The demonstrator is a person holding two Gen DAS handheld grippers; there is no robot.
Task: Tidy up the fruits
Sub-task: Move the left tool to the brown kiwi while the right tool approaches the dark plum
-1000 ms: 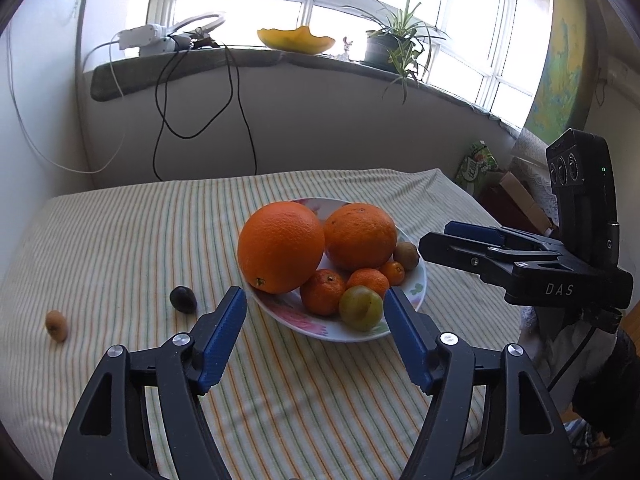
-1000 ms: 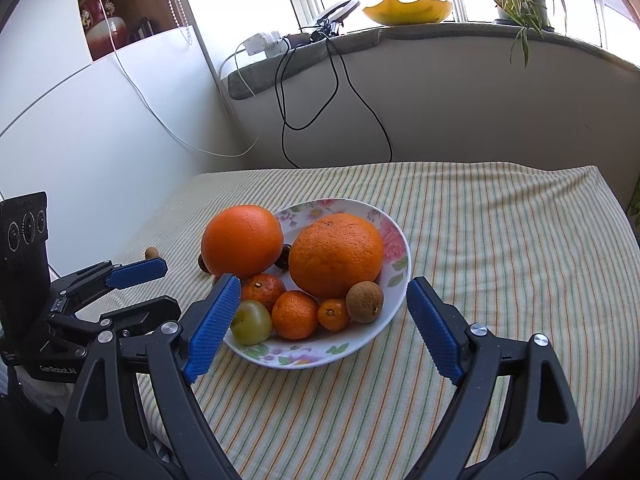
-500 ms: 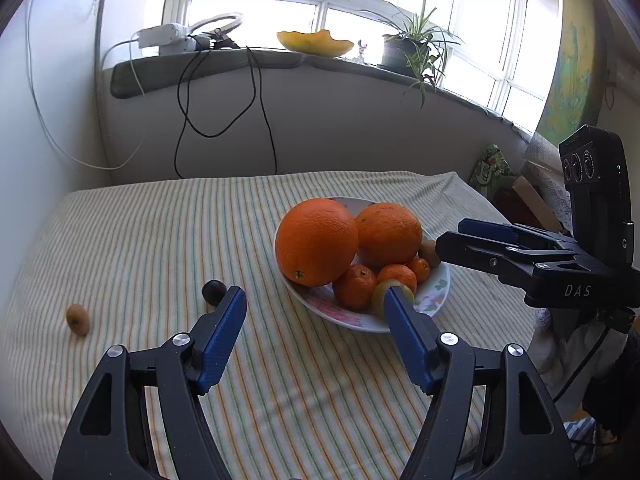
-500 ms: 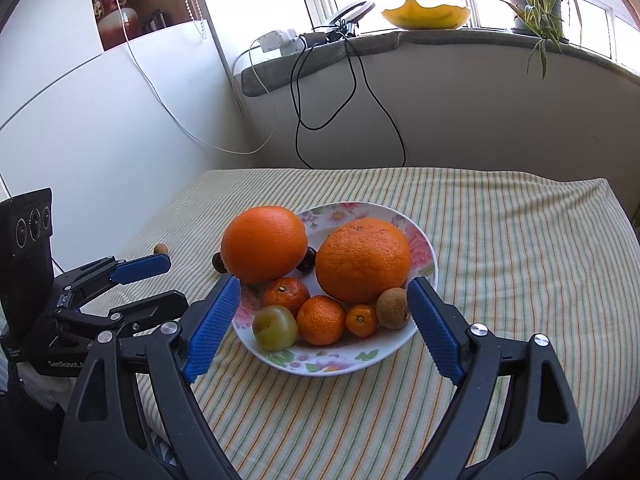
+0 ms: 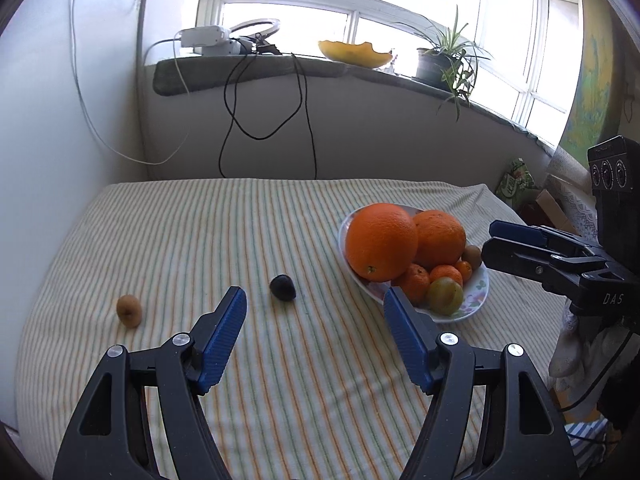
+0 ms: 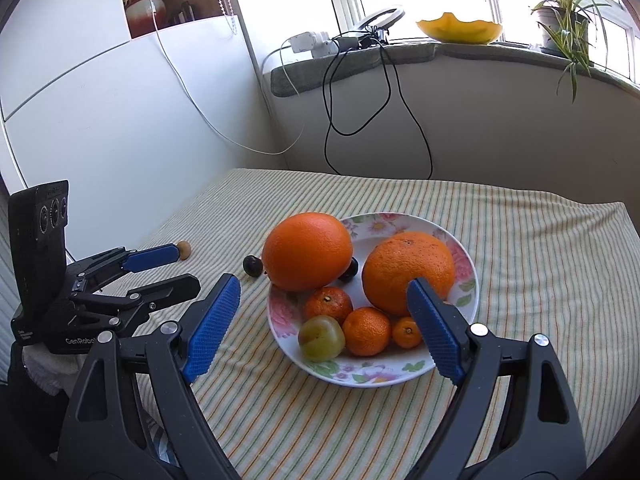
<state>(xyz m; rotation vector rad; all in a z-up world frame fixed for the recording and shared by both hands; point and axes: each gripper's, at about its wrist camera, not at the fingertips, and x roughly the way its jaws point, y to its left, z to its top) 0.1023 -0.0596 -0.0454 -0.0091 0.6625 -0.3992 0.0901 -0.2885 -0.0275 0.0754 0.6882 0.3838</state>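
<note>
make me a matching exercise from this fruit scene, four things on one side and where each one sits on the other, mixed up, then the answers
Things:
1. dark plum
2. green plum
3. potted plant
4. small brown kiwi

Places:
A. on the windowsill
B. in the floral plate, at its near edge
C. alone on the striped cloth, farthest from the plate
D. on the striped cloth, between the lone brown fruit and the plate

Pairs: 1-D, 2-B, 3-A, 4-C
</note>
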